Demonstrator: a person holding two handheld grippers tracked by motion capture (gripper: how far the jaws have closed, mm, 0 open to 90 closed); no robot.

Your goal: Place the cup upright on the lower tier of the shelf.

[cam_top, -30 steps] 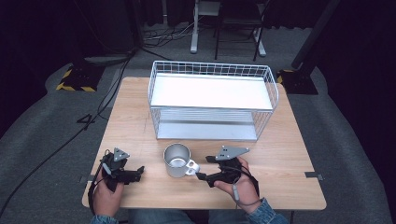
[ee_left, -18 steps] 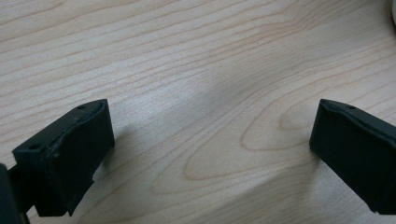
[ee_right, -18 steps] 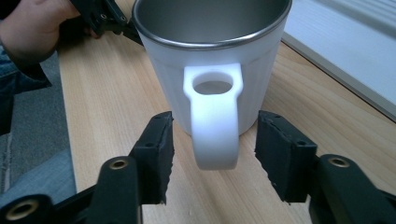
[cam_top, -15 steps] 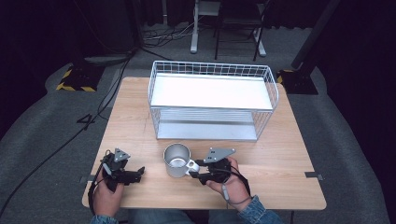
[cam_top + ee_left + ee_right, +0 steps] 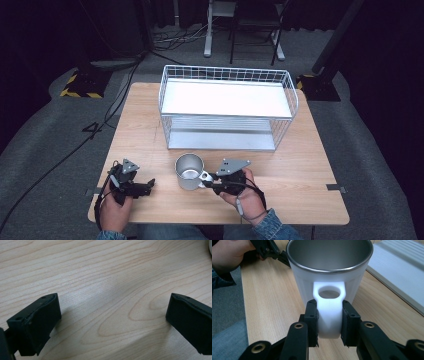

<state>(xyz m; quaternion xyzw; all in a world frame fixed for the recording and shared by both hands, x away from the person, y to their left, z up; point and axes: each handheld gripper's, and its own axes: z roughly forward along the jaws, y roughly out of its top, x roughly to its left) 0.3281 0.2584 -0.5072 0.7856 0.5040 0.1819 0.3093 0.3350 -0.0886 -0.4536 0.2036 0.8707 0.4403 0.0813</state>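
Near pale wooden worktop (image 5: 150,125) front edge: right tongs (image 5: 329,322) pinching white steel-lined mug (image 5: 329,267) handle, left tongs (image 5: 113,320) spread idle; lift probably next.

Wire rack (image 5: 227,107) blocks table's (image 5: 310,175) far half; near strip open beside mug (image 5: 189,171).
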